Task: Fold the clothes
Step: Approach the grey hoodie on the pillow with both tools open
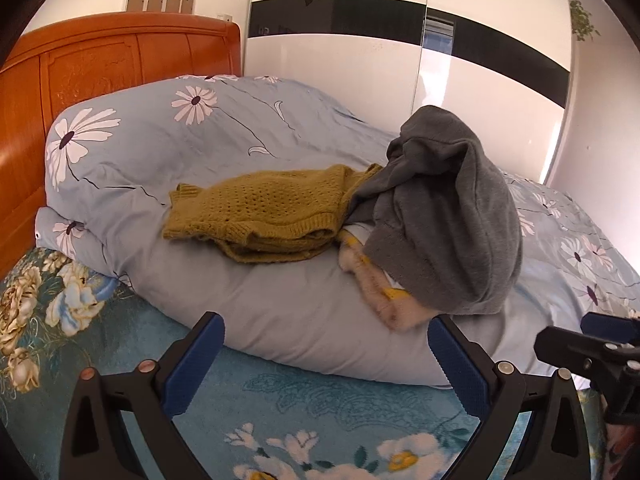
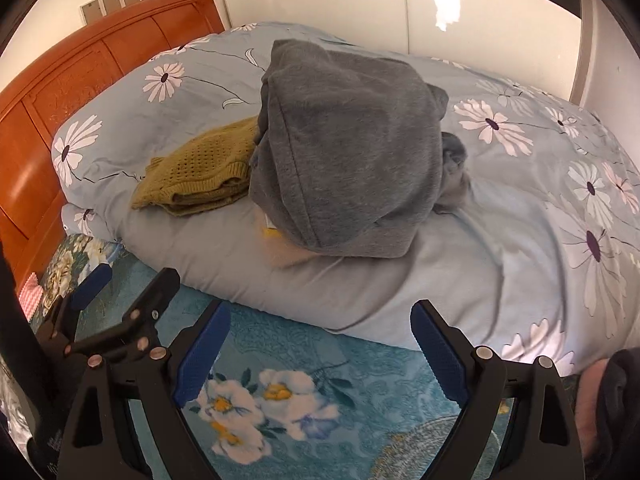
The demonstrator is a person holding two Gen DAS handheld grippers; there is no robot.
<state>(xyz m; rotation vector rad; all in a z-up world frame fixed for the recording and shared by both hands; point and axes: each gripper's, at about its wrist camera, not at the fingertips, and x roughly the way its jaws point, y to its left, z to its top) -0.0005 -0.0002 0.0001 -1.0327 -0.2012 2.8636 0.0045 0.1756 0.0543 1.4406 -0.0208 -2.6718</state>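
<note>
Nearest the cameras, the left gripper is held with its jaws wide apart and nothing between the ribbed blue pads; the right gripper is likewise spread and empty, and both are poised just above the near edge of the bed. Under them a plush teal blanket with raised floral patterning and printed white and yellow blooms is spread across that near edge. Just beyond it a thick, puffy pale-blue duvet printed with white daisies is heaped along the bed. On the duvet's rounded top a mustard open-knit sweater, ribbed at its hems, is laid folded flat toward the headboard side. Beside it, touching its edge, a grey fleecy sweatshirt is piled in a domed, crumpled mound over a cream fuzzy garment with a yellow stripe, of which only a blurred edge is seen. At the far left a glossy carved orange wooden headboard is seen, and behind the bed a shiny white wardrobe crossed by a black band.
</note>
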